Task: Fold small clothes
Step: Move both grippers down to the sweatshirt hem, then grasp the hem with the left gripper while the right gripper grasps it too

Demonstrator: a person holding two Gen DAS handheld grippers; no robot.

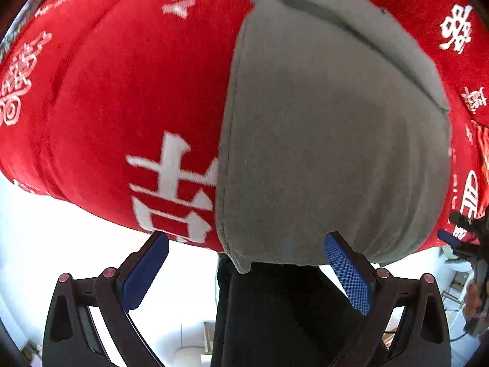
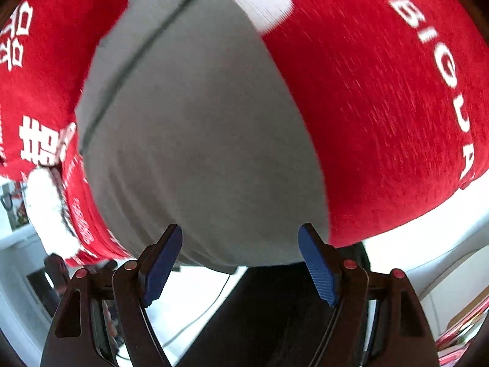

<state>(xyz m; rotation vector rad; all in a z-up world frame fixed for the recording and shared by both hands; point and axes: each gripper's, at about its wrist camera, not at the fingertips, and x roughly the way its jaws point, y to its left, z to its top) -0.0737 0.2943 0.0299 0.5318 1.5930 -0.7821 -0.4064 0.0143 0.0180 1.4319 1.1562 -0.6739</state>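
A small grey garment lies flat on a red cloth printed with white characters. A dark seam crosses its far end. My left gripper hovers open just above the garment's near edge. Its left pad is over the red cloth and its right pad over the grey fabric, with nothing pinched. In the right wrist view the same grey garment fills the middle. My right gripper stands open over its near hem, both blue pads clear of the fabric. The picture is blurred by motion.
The red cloth covers a surface whose near edge runs just under both grippers. Beyond that edge are a person's dark trousers and a bright white floor. A white fluffy trim sits beside the garment at the left.
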